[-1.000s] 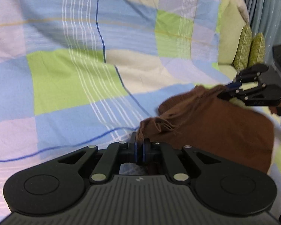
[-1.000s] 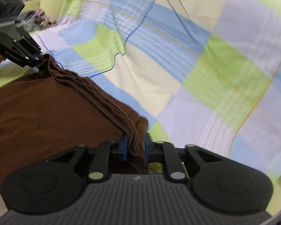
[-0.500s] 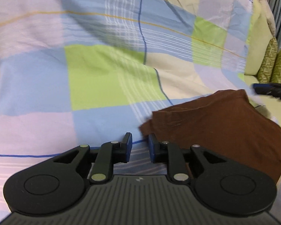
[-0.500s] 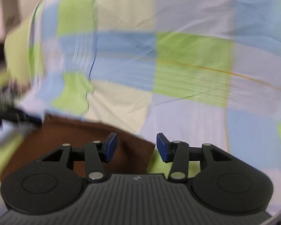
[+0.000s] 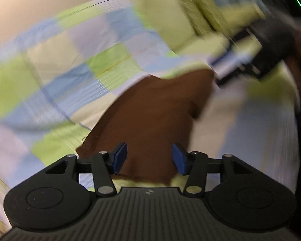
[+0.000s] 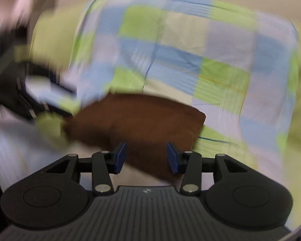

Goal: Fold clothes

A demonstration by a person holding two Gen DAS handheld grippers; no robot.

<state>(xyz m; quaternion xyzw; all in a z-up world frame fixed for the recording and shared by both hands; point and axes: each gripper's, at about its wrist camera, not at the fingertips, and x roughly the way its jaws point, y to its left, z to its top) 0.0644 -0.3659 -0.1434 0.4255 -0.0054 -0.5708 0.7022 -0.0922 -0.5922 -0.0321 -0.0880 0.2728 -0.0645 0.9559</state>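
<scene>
Checked bedsheet (image 6: pixel 190 50) under folded brown garment (image 6: pixel 134 118), tongs apart.

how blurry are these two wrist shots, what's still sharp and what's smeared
Left wrist view: the left gripper with its open jaws is sharp, while the checked bedsheet and the right gripper at upper right streak heavily; the brown garment is soft-edged. Right wrist view: the right gripper's own body is crisp, the bedsheet moderately smeared, and the left edge blurred worst. Fisheye curvature bends both views.
</scene>
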